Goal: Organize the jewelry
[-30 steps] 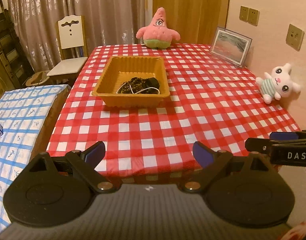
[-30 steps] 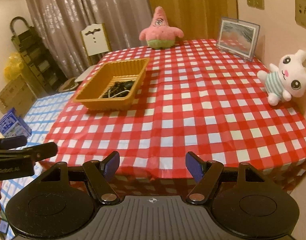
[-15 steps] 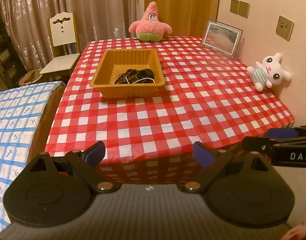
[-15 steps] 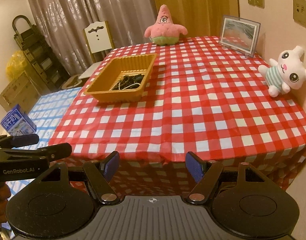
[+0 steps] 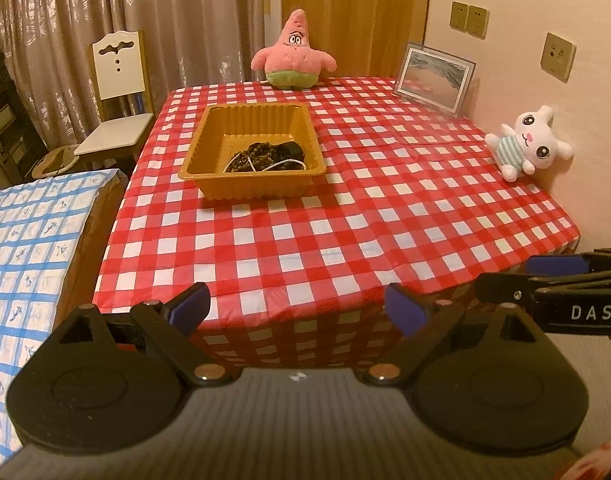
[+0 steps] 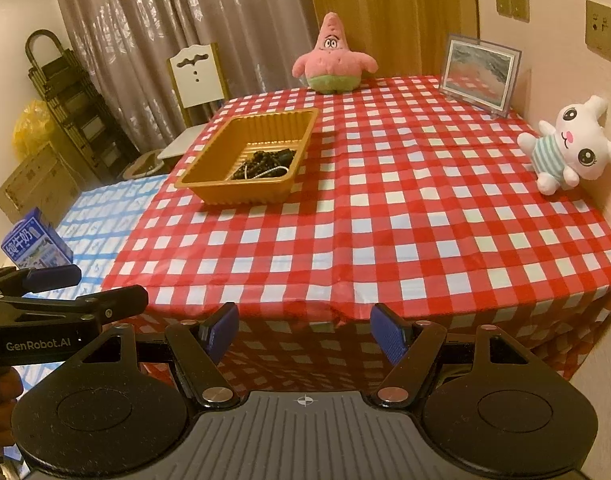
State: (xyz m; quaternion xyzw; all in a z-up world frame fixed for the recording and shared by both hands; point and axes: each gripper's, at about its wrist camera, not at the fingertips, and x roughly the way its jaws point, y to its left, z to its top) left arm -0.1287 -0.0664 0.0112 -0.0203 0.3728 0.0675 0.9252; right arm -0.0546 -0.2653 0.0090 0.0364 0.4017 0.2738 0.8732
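Only the right wrist view shows the blue carton (image 6: 35, 240); both grippers' jaws gape, empty.

Two plush toys (image 5: 291, 58) (image 5: 525, 142), one tray (image 5: 252, 188)

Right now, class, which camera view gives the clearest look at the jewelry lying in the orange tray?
The left wrist view: it looks straight into the tray, showing the dark beads and pale chain. The right wrist view sees the tray obliquely, so its near wall hides part of the pile.

open cloth (image 5: 345, 216) before tray (image 5: 252, 184)
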